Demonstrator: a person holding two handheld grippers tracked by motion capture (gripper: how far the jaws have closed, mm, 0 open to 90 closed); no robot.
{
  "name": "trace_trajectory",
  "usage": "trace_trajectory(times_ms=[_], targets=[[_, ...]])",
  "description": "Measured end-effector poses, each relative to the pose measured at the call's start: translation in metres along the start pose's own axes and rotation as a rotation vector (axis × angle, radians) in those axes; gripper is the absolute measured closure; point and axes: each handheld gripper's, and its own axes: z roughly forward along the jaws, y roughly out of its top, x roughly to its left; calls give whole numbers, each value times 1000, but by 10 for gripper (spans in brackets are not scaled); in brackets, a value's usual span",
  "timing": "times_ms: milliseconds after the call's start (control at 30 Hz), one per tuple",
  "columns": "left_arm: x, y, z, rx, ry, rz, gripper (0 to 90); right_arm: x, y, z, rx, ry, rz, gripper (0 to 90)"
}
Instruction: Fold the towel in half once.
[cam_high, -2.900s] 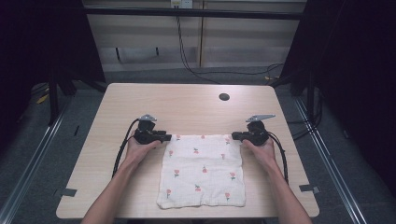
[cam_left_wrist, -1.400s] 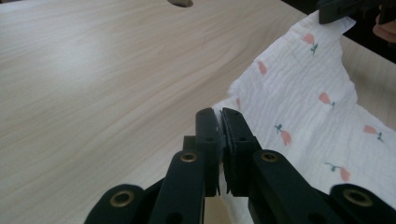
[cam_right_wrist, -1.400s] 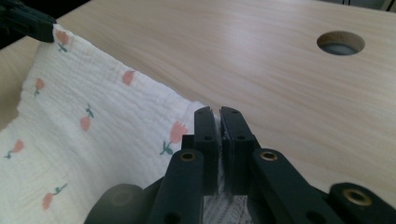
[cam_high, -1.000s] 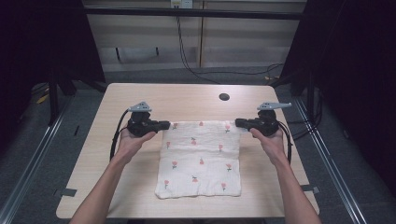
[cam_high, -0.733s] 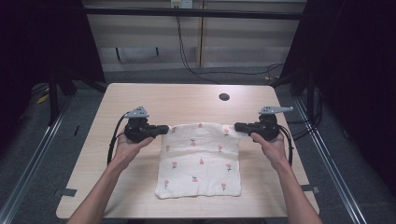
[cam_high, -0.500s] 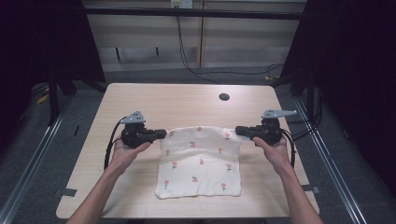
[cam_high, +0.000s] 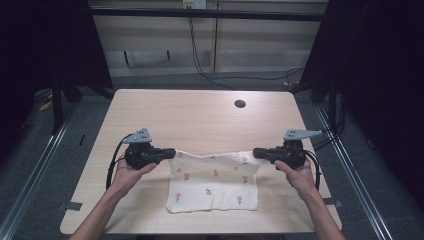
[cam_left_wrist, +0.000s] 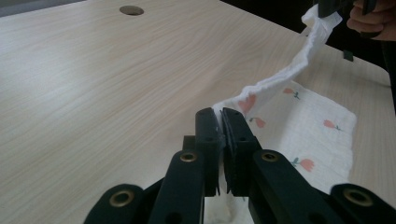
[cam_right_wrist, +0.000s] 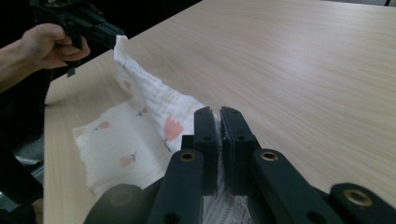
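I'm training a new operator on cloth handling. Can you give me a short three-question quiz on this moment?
1. True or false: both grippers are shut on the cloth.
2. Which part of the cloth is lifted off the table: A the far edge, B the near edge?
3. What lies near the table's far edge?

Key: 1 true: left gripper and right gripper each pinch a far corner. 2 A. 3 a round hole.

I see a light wooden table (cam_high: 200, 120) with a round hole; white flower-printed cloth (cam_high: 215, 187) lies partly on it.
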Motion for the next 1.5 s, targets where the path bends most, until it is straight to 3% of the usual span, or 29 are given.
trace_trajectory(times_ms=[367,667,833,1200,1267,1333,1367,1433,1500], targets=[[-30,-18,-11,79,-54,72,862,22,-24,-10,60,16,-20,856],[-41,-41,-10,141,-90,72,860,42,-56,-11,105,38,-11,855],[-47,-59,-4,209,-100,74,856,48,-68,-9,148,37,-7,851],[-55,-70,2,258,-115,74,807,53,-83,-3,219,25,-17,830],[-57,-71,2,280,-119,89,778,55,-85,-5,231,20,-22,774],[-56,-71,0,269,-123,83,746,55,-85,-7,226,19,-22,767],[-53,-69,-4,242,-133,62,733,56,-85,-10,212,32,-11,721],[-52,-68,-6,222,-135,38,704,57,-85,-13,207,34,-8,713],[-50,-65,-8,209,-131,42,673,57,-84,-13,192,22,-6,682]])
